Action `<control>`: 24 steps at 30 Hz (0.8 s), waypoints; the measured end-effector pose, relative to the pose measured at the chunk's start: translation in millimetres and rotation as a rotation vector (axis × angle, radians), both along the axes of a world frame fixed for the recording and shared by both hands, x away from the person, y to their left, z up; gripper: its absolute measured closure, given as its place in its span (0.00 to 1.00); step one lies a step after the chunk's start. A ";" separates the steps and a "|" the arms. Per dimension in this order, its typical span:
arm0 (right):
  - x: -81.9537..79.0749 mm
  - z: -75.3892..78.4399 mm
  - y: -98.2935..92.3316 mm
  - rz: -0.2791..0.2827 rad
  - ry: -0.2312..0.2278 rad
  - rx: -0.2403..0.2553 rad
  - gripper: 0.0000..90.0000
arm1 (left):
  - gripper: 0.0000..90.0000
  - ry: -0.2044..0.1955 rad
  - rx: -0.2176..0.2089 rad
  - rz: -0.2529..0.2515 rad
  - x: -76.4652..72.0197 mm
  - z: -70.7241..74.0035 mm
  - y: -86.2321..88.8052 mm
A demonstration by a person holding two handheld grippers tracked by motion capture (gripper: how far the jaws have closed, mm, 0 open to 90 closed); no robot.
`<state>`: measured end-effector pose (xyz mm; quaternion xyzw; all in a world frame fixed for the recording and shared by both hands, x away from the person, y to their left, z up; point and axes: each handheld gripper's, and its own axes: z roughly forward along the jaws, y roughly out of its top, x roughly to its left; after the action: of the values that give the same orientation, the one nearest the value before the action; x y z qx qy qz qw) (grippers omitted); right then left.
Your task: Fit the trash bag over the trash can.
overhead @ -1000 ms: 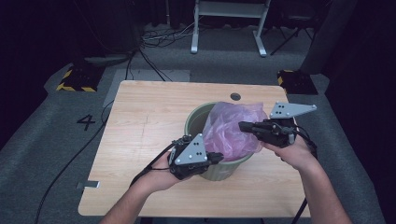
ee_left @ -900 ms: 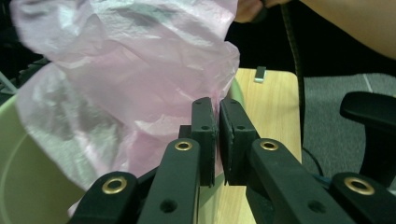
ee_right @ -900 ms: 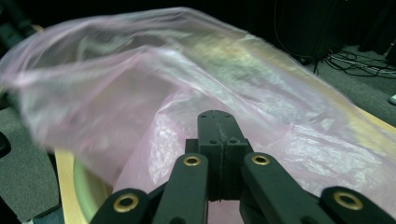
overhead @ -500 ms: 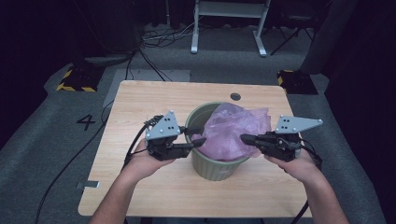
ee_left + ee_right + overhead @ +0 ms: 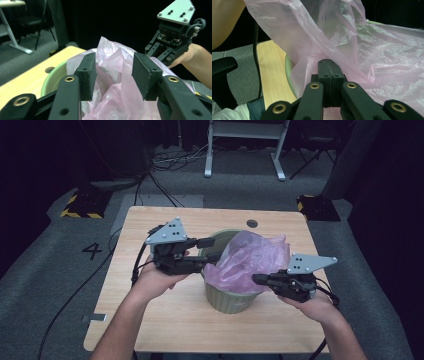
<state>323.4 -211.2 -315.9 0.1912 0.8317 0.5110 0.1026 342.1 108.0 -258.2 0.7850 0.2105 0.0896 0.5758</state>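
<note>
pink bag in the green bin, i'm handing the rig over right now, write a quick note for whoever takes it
Left tongs: open, jaws have just been opening, hovering at the bin's left rim; pink bag folds lie between the pads but are not pinched.
Right tongs: shut on the bag's edge at the bin's right side.
Green bin: upright on the wooden table, bag bunched in and above its mouth.
Done: bag is in the bin, one edge gripped.
Left: likely regrip the left edge and spread the bag over the rim; the rim is mostly uncovered on the left.
</note>
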 end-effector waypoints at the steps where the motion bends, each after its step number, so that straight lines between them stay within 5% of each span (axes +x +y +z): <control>1: 0.2 -0.8 0.6 -0.001 0.000 0.001 1.00 | 0.59 0.009 0.012 0.002 1.7 1.5 -5.3; 7: 1.7 -2.1 3.8 0.003 -0.004 0.009 1.00 | 0.58 0.026 0.023 -0.050 4.3 11.7 -29.4; 12: 1.5 -1.3 4.6 0.007 -0.005 0.019 1.00 | 0.61 0.042 0.156 -0.022 6.1 5.4 -48.8; 14: 1.3 -1.6 4.5 0.006 -0.005 0.018 1.00 | 0.64 0.069 0.170 -0.019 8.7 -0.6 -50.9; 19: 2.0 -2.2 4.4 0.005 -0.004 0.017 1.00 | 0.78 0.076 0.199 -0.030 11.6 -12.5 -51.9; 24: 2.3 -1.7 4.1 0.001 -0.006 0.025 1.00 | 0.98 0.039 0.193 -0.023 10.2 -19.0 -51.2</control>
<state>325.7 -207.1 -317.6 0.1907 0.8252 0.5218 0.1024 352.2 56.8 -277.2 0.8406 0.2033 0.0875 0.4943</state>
